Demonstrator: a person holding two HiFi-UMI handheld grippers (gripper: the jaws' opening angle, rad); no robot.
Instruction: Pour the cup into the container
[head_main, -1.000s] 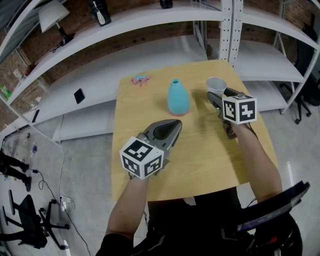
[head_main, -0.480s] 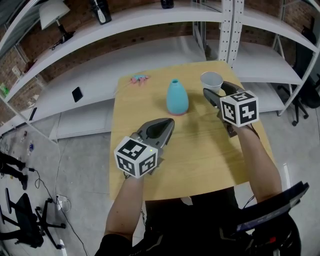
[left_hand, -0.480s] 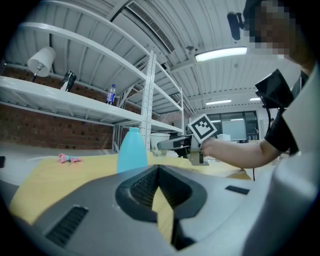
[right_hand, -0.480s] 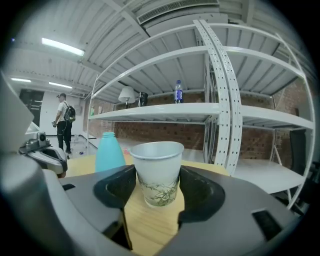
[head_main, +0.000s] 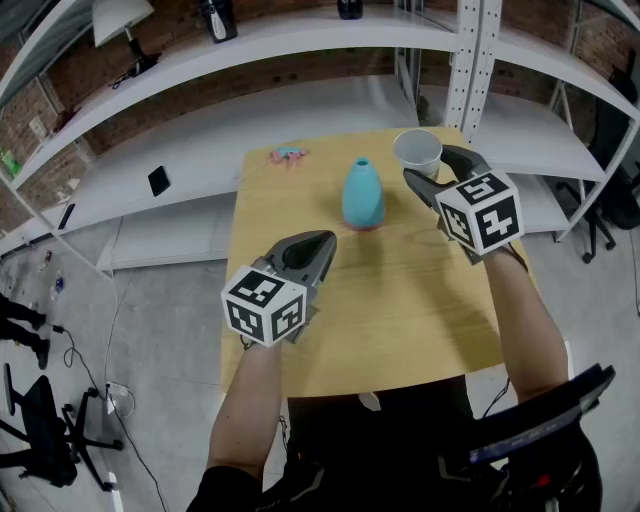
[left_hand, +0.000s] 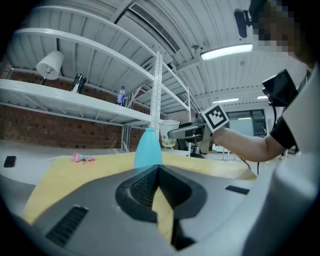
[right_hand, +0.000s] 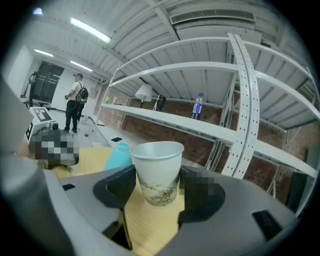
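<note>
A white paper cup (head_main: 418, 152) with a leaf print is held off the table, upright, by my right gripper (head_main: 428, 166), whose jaws are shut on its sides. In the right gripper view the cup (right_hand: 157, 170) fills the gap between the pads of the right gripper (right_hand: 157, 186). The container is a light blue narrow-necked vase (head_main: 362, 193) standing at the far middle of the wooden table (head_main: 400, 300), just left of the cup. My left gripper (head_main: 318, 243) hovers nearer the table's left side, shut and empty, pointing at the vase (left_hand: 148, 148).
A small pink object (head_main: 287, 154) lies at the table's far left corner. White curved shelving with an upright post (head_main: 470, 60) stands behind the table; a dark phone (head_main: 158, 181) lies on its lower shelf. A person (right_hand: 76, 102) stands far off.
My right gripper has lifted the cup and carried it a little toward the vase, rolling as it rose. The left gripper has drifted slightly leftward, still shut.
</note>
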